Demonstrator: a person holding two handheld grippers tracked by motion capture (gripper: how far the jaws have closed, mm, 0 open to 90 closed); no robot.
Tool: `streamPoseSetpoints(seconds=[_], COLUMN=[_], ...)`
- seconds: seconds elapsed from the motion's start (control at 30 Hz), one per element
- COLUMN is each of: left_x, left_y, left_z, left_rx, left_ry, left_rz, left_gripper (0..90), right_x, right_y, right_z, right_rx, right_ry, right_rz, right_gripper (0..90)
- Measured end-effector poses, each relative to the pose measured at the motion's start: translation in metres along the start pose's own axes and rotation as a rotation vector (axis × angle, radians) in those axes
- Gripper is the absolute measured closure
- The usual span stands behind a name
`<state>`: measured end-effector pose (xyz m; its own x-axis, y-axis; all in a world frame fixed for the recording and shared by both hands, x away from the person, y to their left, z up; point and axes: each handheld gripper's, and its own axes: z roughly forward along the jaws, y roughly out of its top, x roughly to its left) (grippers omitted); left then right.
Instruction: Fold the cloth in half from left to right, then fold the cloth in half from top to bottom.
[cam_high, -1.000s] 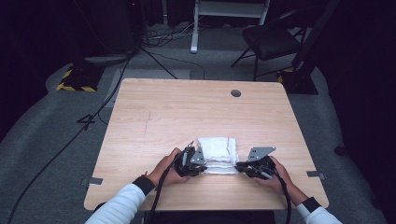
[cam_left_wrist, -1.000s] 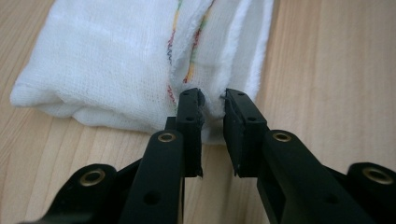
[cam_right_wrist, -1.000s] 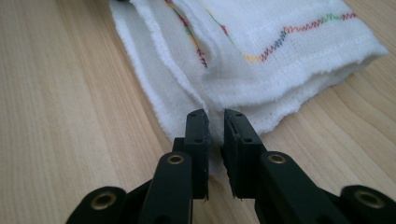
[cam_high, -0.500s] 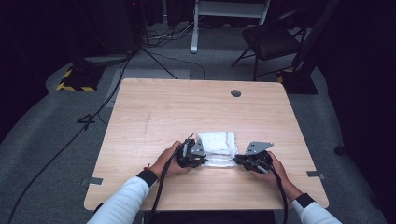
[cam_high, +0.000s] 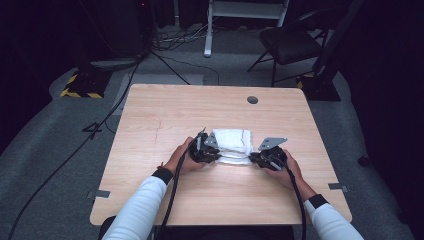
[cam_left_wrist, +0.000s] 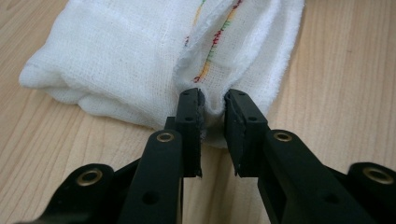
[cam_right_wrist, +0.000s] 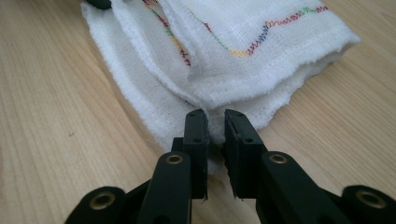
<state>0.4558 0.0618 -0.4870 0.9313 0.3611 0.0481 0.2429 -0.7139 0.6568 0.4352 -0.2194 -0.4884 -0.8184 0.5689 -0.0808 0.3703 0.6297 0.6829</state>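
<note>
Cloth (cam_high: 232, 145), folded white near the table's (cam_high: 165, 115) front edge, sits pinched at opposite edges by the left gripper (cam_left_wrist: 212, 107) and right gripper (cam_right_wrist: 215, 123), jaws narrow on thin layers, so an uneven pull could slip one hem free.

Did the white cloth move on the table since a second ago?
Yes. The white cloth, pinched by the left gripper and right gripper, has slid a little away from the person, toward the round hole in the table.
</note>
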Motion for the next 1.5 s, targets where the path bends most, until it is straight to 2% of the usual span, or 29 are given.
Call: streamPoseSetpoints(seconds=[0.23, 0.33, 0.43, 0.47, 0.6, 0.7, 0.77, 1.0, 1.23, 1.5], left_x=[0.0, -0.004, -0.006, -0.007, -0.009, -0.013, -0.015, -0.023, -0.033, -0.043], left_y=[-0.002, 0.002, 0.005, 0.005, 0.006, 0.007, 0.008, 0.014, 0.013, -0.003], left_z=[-0.001, -0.004, -0.008, -0.01, -0.019, -0.025, -0.029, -0.038, -0.05, -0.068], left_rx=[-0.009, 0.011, 0.02, 0.012, 0.009, 0.006, 0.001, -0.024, -0.026, -0.003], left_ry=[-0.003, 0.021, 0.061, 0.056, 0.071, 0.089, 0.111, 0.135, 0.157, 0.206], left_rz=[-0.009, -0.007, -0.02, -0.024, -0.037, -0.031, -0.031, -0.024, -0.02, -0.021], left_gripper=[72.3, 66.1, 62.0, 61.6, 52.7, 46.8, 40.3, 30.7, 26.1, 23.8], right_x=[-0.002, 0.0, 0.002, 0.003, 0.008, 0.01, 0.013, 0.011, 0.012, 0.017], right_y=[0.003, 0.004, 0.004, 0.005, 0.009, 0.012, 0.014, 0.015, 0.015, 0.009], right_z=[0.001, 0.0, -0.004, -0.005, -0.012, -0.017, -0.02, -0.036, -0.049, -0.061], right_rx=[0.012, 0.021, 0.024, 0.025, 0.018, 0.003, 0.007, -0.019, -0.039, -0.027], right_ry=[0.016, -0.004, 0.005, 0.008, -0.007, -0.009, -0.026, -0.044, -0.056, -0.062], right_rz=[-0.01, -0.024, -0.032, -0.04, -0.069, -0.071, -0.087, -0.06, -0.048, -0.063], right_gripper=[78.8, 76.3, 73.9, 73.4, 66.7, 62.5, 56.4, 47.6, 41.3, 40.5])
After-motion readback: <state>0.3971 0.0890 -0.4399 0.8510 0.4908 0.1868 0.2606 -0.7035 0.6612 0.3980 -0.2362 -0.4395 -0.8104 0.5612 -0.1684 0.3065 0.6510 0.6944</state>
